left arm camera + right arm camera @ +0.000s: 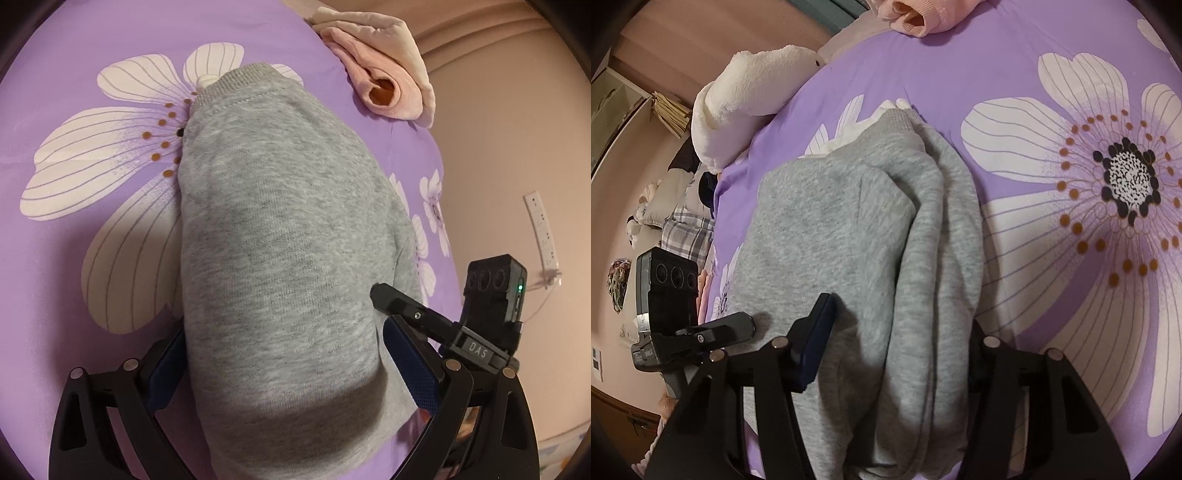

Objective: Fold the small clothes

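A small grey sweatshirt [280, 236] lies folded lengthwise on the purple flowered bed sheet [92, 44]. My left gripper [284, 354] stands wide open with the garment's near end bulging up between its fingers; the left pad is partly hidden by cloth. In the right wrist view the grey sweatshirt [849, 236] has a folded-over ridge along its right side. My right gripper [897, 343] is wide open astride that ridge, its left pad [816, 339] resting on the fabric and its right finger mostly hidden behind the fold.
A pink garment [384, 77] lies bunched at the bed's far edge, also in the right wrist view [919, 14]. A white fluffy blanket [738, 99] sits at the bed's left edge. Clothes and a plaid cloth [683, 229] lie on the floor beside it. A power strip [543, 229] lies on the floor.
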The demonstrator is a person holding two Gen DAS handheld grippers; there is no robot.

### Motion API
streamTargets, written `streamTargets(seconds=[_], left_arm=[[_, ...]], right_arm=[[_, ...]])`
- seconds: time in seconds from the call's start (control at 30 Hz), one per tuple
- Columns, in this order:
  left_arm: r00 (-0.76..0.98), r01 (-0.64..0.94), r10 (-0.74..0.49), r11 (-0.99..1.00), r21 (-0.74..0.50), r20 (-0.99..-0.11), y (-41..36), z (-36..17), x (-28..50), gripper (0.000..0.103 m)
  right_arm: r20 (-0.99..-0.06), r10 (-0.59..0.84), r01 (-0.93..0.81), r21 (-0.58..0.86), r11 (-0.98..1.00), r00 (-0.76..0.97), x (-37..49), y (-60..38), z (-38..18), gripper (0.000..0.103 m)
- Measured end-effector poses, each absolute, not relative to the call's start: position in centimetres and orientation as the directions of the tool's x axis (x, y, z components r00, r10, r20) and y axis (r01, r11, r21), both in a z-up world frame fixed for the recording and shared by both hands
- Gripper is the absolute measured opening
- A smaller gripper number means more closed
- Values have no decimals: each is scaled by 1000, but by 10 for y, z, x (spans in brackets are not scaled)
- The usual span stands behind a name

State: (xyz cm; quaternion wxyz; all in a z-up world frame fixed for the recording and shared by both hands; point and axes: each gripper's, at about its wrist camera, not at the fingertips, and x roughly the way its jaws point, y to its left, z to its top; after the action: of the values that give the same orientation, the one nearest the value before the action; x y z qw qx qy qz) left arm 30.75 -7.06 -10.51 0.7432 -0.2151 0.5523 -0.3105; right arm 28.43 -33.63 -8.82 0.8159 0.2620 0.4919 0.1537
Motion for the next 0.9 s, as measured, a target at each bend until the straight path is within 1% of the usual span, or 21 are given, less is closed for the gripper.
streamTargets(seconds=[0.27,0.5,0.9], left_arm=[[215,225,-691,723,-653,-691,-72,-106,308,97],[233,214,-678,735,-644,-697,-71,-106,309,90],[235,225,-668,744,-629,-707,-69,-107,310,90]], right_arm=[[-729,494,-3,560,828,474,281,-333,-88,57],[-745,467,-4,529,848,476,281,-326,-86,57],[-761,425,15,495,869,489,280,-319,-82,55]])
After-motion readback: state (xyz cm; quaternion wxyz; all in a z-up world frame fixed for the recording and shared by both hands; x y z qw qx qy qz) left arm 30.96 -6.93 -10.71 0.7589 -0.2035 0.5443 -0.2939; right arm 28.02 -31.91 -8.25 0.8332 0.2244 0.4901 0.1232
